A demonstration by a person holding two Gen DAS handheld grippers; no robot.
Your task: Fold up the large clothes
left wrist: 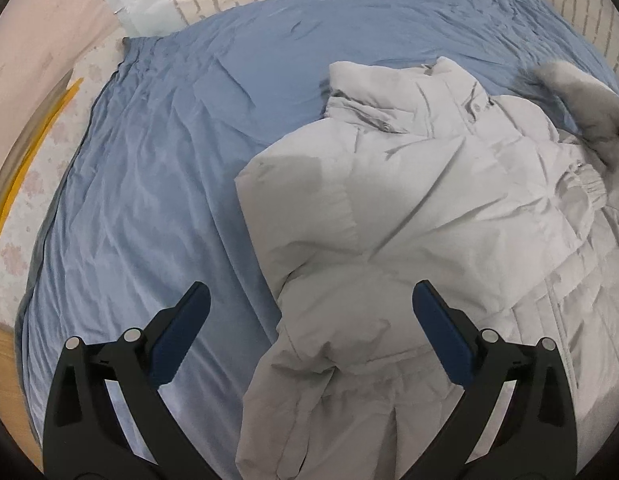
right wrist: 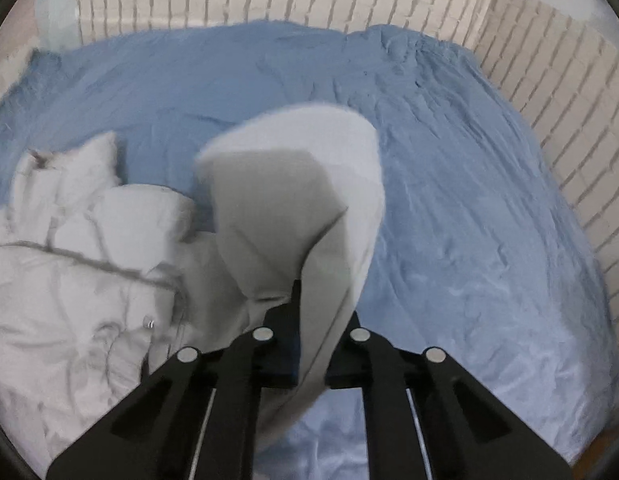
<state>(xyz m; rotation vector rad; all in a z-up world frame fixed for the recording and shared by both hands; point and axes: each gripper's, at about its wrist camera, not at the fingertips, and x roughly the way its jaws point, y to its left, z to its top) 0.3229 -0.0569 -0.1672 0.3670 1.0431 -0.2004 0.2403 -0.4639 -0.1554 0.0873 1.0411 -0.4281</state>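
Note:
A pale grey puffer jacket [left wrist: 409, 208] lies on a blue bed sheet [left wrist: 157, 168], its left sleeve folded across the body and its fur-trimmed hood [left wrist: 581, 100] at the far right. My left gripper [left wrist: 309, 300] is open and empty, hovering over the folded sleeve. In the right wrist view, my right gripper [right wrist: 315, 320] is shut on the jacket's other sleeve [right wrist: 293, 200] and holds it raised above the sheet [right wrist: 469, 220]. The jacket body [right wrist: 77, 280] lies to its left.
A white brick-pattern wall [right wrist: 549, 92] runs along the far and right sides of the bed. A floral mattress edge [left wrist: 37, 184] and a yellow strip [left wrist: 13, 200] show at the left. A wooden floor [left wrist: 1, 364] shows at the lower left.

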